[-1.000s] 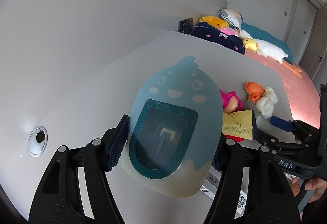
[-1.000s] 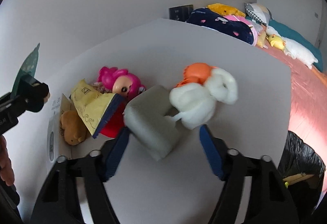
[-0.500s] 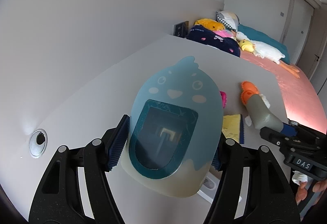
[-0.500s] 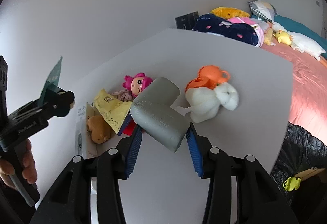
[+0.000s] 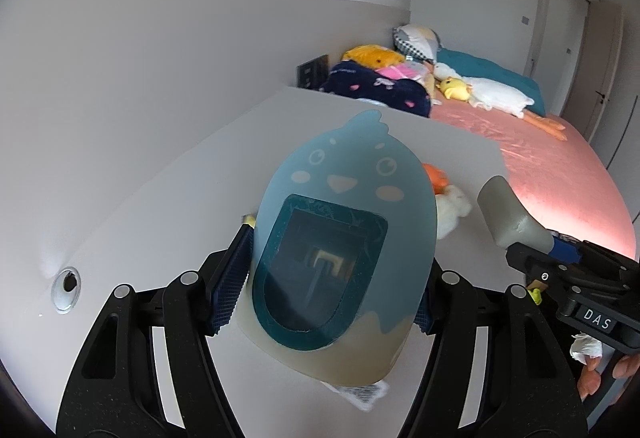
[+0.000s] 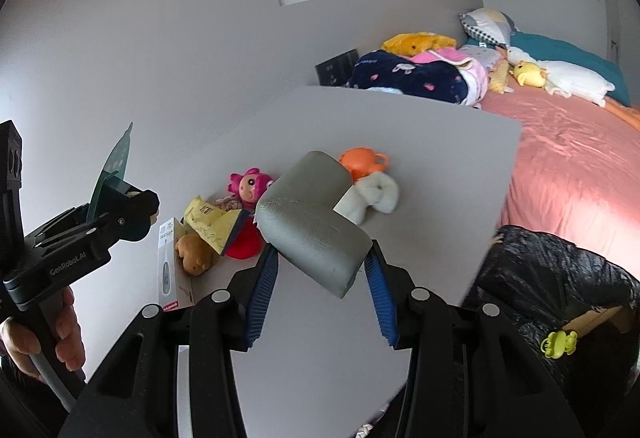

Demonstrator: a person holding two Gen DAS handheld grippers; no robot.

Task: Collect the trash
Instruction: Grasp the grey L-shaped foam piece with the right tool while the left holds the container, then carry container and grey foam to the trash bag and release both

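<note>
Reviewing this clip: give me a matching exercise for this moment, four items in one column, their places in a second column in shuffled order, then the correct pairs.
Items:
1. Blue chick-shaped flat card
2. Grey L-shaped foam corner guard
3. Pink-haired doll
4. Small lime-green toy

Places:
A. in the black trash bag
B. between the right gripper pads
C. on the white table
D. in the left gripper

Pairs: 1-D, 2-B, 3-C, 4-A
</note>
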